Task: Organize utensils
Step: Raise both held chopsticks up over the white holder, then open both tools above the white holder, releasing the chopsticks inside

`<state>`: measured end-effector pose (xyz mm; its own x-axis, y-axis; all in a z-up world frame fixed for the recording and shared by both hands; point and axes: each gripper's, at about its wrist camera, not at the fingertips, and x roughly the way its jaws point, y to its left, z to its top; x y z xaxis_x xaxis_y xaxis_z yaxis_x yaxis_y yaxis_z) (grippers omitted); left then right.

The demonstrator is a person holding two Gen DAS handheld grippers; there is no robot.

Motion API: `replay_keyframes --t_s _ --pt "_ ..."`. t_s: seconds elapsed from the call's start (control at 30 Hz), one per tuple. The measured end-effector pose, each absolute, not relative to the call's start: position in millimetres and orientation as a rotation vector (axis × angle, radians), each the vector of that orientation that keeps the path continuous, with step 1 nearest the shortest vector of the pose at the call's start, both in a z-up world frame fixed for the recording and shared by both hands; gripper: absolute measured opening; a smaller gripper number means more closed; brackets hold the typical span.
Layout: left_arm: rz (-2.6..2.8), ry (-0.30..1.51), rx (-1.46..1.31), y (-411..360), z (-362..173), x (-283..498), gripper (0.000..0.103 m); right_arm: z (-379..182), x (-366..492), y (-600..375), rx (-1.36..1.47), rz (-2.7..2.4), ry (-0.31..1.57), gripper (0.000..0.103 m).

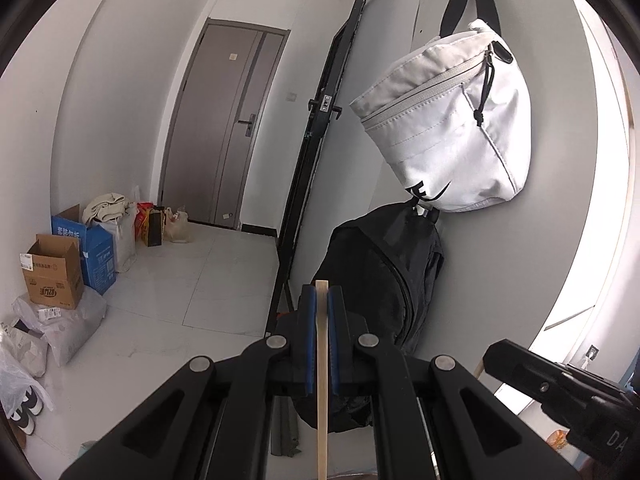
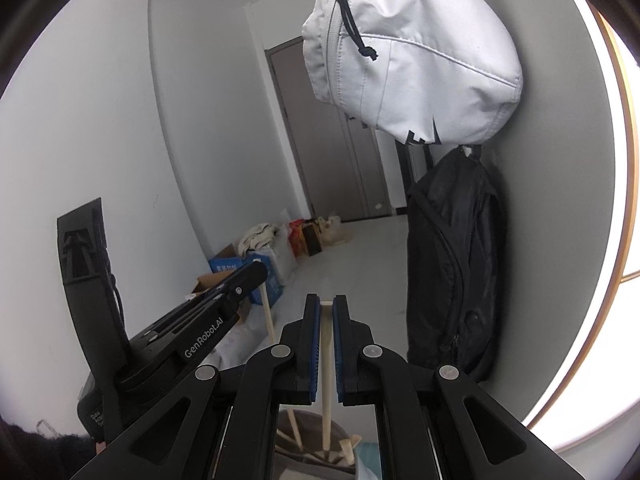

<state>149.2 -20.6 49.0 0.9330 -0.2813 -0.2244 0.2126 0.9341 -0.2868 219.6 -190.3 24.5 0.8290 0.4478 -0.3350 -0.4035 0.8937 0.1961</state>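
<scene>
the left gripper [image 1: 322, 300] is squeezed shut on a thin flat wooden stick [image 1: 322, 380], pale and smooth, which stands straight up between its blue pads [image 1: 310, 344]. the right gripper [image 2: 326, 312] is closed the same way on a round, cream wooden handle [image 2: 325, 376]; its lower end goes down into a round container [image 2: 292, 420] where more wooden pieces lean, though what kind of utensils they are cannot be told. both grippers are hard black plastic with silver round bolts. in the right view the left gripper shows at the left side with its stick hanging below it. on the smooth grey wall hang a soft white bag [image 1: 452, 128] with a zip and, under it, a crinkly black backpack [image 1: 384, 280]. the floor [image 1: 200, 280] is shiny pale tile. cardboard boxes [image 1: 54, 272] and plastic bags sit by the far wall, near a grey door [image 1: 224, 128].
</scene>
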Motion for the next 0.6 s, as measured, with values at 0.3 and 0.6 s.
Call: replay_keyframes --t_s 0.3,0.6 --pt "-0.376 0.296 -0.224 -30.4 41.7 137.7 0.002 6.3 210.6 -187.9 0.089 0.5 0.421 0.006" --pt "-0.479 0.487 -0.271 -14.6 47.9 138.3 0.045 -6.7 196.6 -212.2 0.195 0.517 0.488 0.021"
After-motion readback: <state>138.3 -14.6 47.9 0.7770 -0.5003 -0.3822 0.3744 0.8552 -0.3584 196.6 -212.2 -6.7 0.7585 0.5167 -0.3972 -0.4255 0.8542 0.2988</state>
